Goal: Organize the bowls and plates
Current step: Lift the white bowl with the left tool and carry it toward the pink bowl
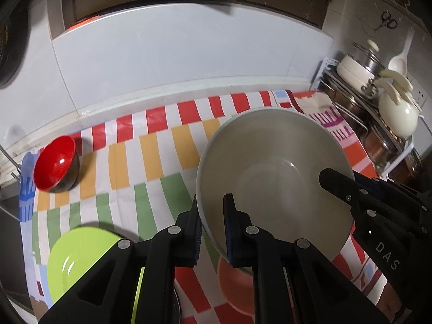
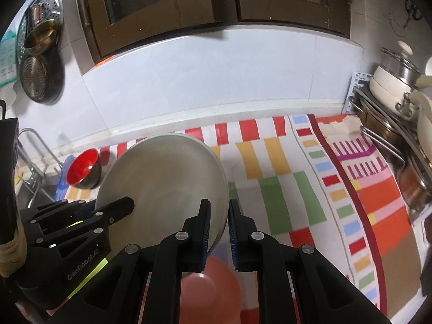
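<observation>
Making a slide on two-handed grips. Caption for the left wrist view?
Left gripper and right gripper clamp opposite rims of a large grey bowl above a striped cloth.

Big bowl (image 1: pixel 270 167) looks matt, ceramic-ish; red bowl (image 1: pixel 55 163) is super glossy. Tablecloth (image 2: pixel 283 189) is smooth striped cloth, pots (image 2: pixel 391 78) shiny metal, wall tiles (image 1: pixel 172 62) glossy.

large bowl (image 1: pixel 270 162): pale grey-white | small bowl (image 1: pixel 55 162): red inside, dark outside | plate (image 1: pixel 78 262): lime green | dish (image 2: pixel 210 289): salmon orange | tablecloth (image 2: pixel 283 189): white, multicoloured blocks | grippers: black
</observation>
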The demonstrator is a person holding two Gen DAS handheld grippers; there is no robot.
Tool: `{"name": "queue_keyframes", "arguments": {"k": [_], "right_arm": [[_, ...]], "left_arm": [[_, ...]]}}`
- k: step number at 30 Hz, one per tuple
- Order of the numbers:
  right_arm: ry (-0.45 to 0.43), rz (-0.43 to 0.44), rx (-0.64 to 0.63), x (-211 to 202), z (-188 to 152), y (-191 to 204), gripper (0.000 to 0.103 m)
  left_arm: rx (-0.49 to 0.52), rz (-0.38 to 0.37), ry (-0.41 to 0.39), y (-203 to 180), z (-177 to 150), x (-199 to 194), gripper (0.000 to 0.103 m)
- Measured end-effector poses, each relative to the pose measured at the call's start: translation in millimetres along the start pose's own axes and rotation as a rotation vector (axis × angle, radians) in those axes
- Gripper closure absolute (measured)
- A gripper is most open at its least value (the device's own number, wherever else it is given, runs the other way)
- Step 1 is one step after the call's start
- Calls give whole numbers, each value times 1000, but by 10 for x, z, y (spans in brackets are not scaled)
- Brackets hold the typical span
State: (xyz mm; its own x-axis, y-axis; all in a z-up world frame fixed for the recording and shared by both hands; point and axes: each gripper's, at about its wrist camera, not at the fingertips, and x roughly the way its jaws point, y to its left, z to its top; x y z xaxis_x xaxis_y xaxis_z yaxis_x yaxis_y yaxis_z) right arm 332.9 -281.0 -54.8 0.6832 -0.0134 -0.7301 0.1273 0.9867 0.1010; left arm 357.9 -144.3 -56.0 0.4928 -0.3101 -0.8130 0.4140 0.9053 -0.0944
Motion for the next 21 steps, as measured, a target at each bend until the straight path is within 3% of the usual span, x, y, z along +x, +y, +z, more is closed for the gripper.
{"name": "queue_keyframes", "arguments": {"k": [21], "right_arm": [[103,-6,31,-137,-599,-72,88]], "left_arm": [[27,-13,123,-145,-559,86,88]]}}
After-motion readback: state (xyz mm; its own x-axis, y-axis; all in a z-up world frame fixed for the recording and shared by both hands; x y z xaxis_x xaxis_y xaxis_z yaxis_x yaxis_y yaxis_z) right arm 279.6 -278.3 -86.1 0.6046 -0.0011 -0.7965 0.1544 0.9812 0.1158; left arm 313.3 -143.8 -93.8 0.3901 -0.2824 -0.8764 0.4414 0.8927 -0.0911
